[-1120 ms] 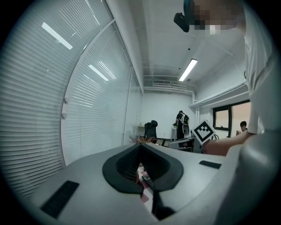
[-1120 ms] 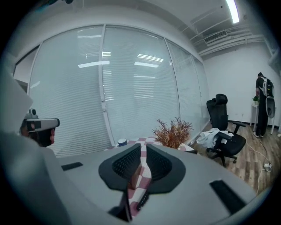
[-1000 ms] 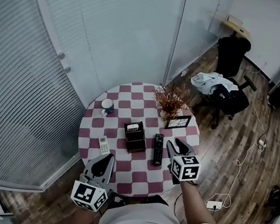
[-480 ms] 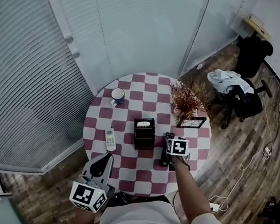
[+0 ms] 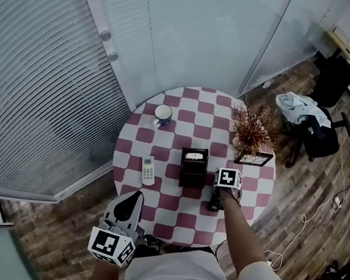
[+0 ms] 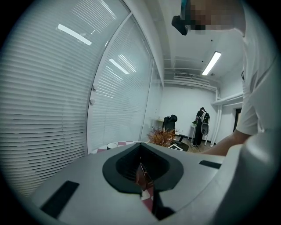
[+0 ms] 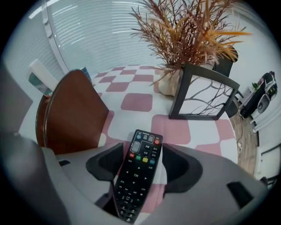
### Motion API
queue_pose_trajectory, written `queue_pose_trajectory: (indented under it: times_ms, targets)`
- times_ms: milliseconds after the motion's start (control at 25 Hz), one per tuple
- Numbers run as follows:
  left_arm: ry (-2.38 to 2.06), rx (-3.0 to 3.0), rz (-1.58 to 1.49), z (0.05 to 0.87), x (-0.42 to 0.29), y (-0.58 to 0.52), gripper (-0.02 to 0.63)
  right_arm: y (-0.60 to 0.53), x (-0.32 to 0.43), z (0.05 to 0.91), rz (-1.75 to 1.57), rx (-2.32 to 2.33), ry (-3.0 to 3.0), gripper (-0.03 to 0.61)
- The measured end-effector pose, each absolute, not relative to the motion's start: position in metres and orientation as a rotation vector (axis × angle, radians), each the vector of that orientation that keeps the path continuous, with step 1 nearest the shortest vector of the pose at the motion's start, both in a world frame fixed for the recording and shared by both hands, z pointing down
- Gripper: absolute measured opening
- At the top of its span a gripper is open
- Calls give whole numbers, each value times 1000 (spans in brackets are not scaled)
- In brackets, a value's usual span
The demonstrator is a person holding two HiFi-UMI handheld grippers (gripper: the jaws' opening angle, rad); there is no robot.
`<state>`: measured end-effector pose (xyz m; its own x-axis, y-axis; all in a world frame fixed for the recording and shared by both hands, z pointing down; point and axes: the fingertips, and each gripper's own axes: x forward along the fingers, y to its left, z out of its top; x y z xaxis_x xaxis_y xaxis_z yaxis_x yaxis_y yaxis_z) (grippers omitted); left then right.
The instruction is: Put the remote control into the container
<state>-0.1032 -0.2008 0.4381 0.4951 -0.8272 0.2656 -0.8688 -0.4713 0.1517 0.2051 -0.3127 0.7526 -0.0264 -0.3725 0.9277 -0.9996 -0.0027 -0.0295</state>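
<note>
Now straddles the remote control [image 7: 141, 151] just right of the container [image 5: 193, 166], right gripper [image 7: 145, 169] jaws freshly opened wide, not yet clamping; holds left gripper [image 6: 142, 176] shut, empty.

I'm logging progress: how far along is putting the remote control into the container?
Done: nothing yet; the black button-covered remote control lies on the checkered tablecloth. In hand: the right tool, its jaws just opening, straddles it without gripping. Remaining: close, lift, and drop it into the dark brown container.
</note>
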Motion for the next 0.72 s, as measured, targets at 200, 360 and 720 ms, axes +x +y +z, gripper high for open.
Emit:
queue_pose_trajectory:
  times_ms: [200, 360, 720]
  targets:
    - [-1421, 2484, 197, 438, -108, -196, 5, -311, 206, 761, 953, 1371, -1536, 271]
    - [-1410, 2480, 204, 441, -109, -193, 5, -312, 202, 747, 870, 1262, -1641, 249]
    - [-1382, 2499, 218, 440, -104, -188, 5, -307, 191, 698, 671, 1365, -1848, 221]
